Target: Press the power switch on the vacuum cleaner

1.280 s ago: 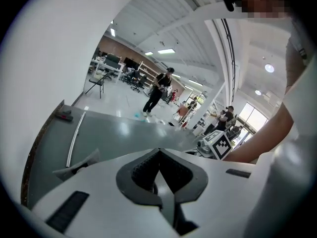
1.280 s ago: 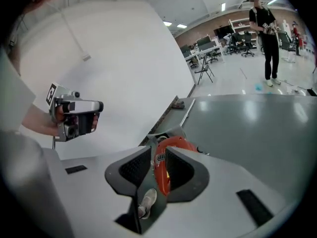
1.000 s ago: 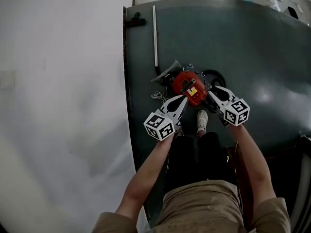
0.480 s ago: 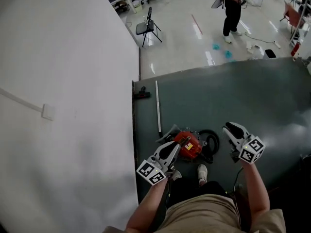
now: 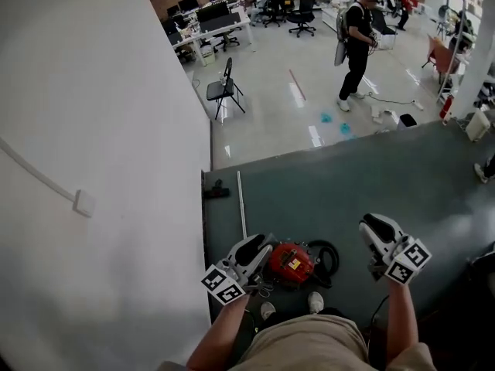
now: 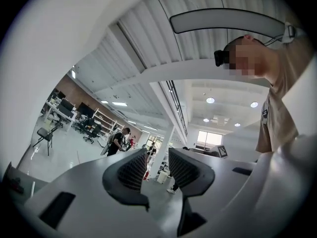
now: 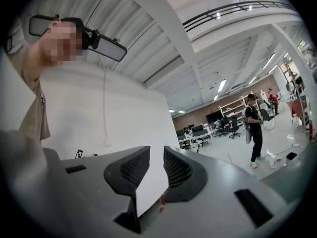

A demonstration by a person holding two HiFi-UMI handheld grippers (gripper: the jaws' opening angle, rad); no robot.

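Left gripper [image 5: 257, 247] lifted, jaws opened empty, right gripper [image 5: 373, 226] lifted

A large open-plan office: desks with monitors [image 5: 207, 23] and swivel chairs [image 5: 301, 12] line the head view's top, beyond a glossy pale floor [image 5: 271, 122]; a folding chair [image 5: 224, 89] stands upper left of centre.

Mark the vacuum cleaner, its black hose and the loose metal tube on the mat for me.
vacuum cleaner [image 5: 291, 263], head view, top of its red body.
black hose [image 5: 335, 252], head view, right side of its loop.
metal tube [image 5: 240, 205], head view, middle of its length.
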